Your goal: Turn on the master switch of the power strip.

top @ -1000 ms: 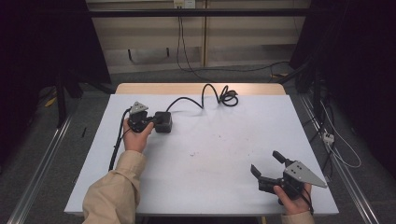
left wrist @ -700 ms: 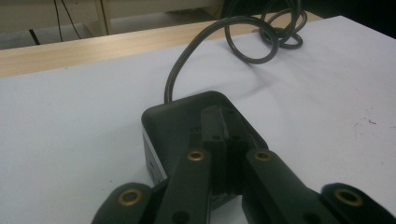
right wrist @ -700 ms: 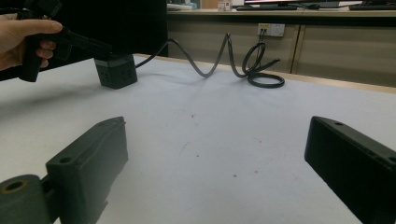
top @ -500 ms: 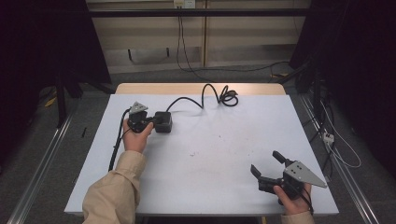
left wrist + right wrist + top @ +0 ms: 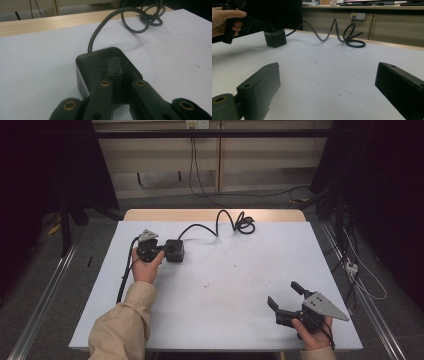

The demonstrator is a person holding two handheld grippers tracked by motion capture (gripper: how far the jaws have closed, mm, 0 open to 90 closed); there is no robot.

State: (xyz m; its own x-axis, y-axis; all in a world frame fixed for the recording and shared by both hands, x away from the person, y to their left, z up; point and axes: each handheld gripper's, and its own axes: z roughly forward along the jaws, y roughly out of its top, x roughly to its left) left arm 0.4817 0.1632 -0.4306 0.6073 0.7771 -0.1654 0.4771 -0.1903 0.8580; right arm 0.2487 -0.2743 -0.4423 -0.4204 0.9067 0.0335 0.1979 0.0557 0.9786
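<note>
- Your left tool (image 5: 120,75) is clenched, jaws together, their tips resting on top of the black power box (image 5: 175,251); whether they pinch anything seems unclear.
- The box's cable (image 5: 220,222) coils beyond it.
- Your right tool (image 5: 287,300), well apart from the box, gapes released above the table (image 5: 225,285).

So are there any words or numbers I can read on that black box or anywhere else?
Black box: faint marks on its top beside the left tongs, too blurred to read.
Black box's pale side strip: small dark marks, too small to read.
Nothing else carries readable text.
</note>
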